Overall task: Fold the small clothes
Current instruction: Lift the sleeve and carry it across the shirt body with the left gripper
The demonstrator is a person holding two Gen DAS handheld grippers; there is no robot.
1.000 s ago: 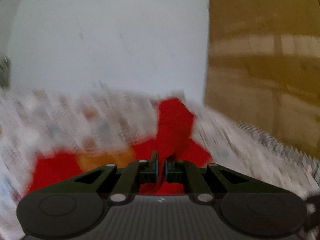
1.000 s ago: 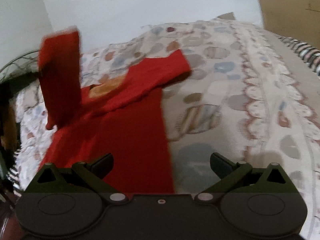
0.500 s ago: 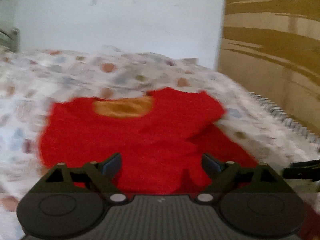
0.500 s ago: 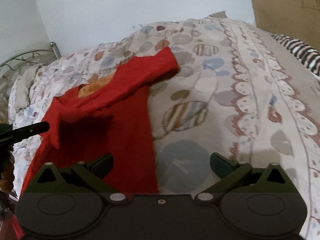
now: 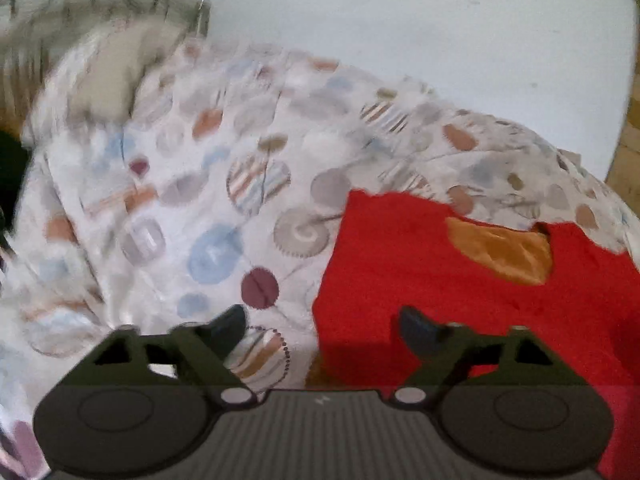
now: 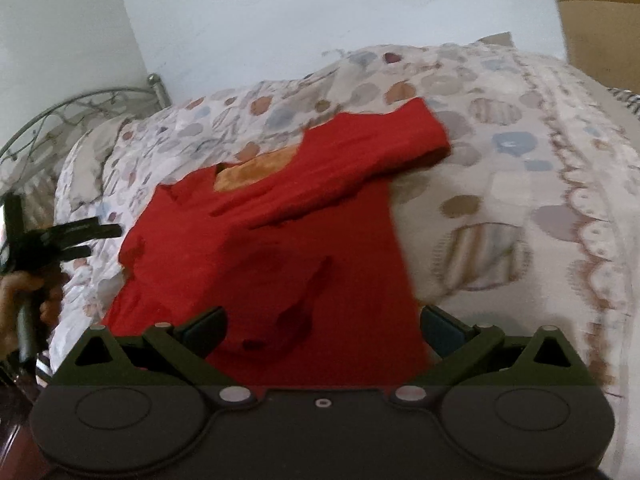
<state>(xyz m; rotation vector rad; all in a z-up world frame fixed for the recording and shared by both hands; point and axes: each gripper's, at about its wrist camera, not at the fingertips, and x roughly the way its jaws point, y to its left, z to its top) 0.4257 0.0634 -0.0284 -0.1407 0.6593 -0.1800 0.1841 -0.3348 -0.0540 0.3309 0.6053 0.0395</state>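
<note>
A small red knit top (image 6: 280, 240) is spread on the patterned bedspread (image 6: 500, 184); the left gripper (image 5: 320, 324), closing with nothing between its jaws, and the wide-open right gripper (image 6: 320, 324) are held empty.

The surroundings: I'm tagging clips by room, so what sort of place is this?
Most likely a bedroom. A red shirt lies on a bed with a patterned bedspread, a curved metal bed frame stands at its end, and a plain wall rises behind.

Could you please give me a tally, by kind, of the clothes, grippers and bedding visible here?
Red shirt with orange inner neck lining: 1
Grippers, left gripper with jaws closing and empty, right gripper open: 2
Patterned bedspread: 1
Metal bed frame: 1
Total: 5
</note>
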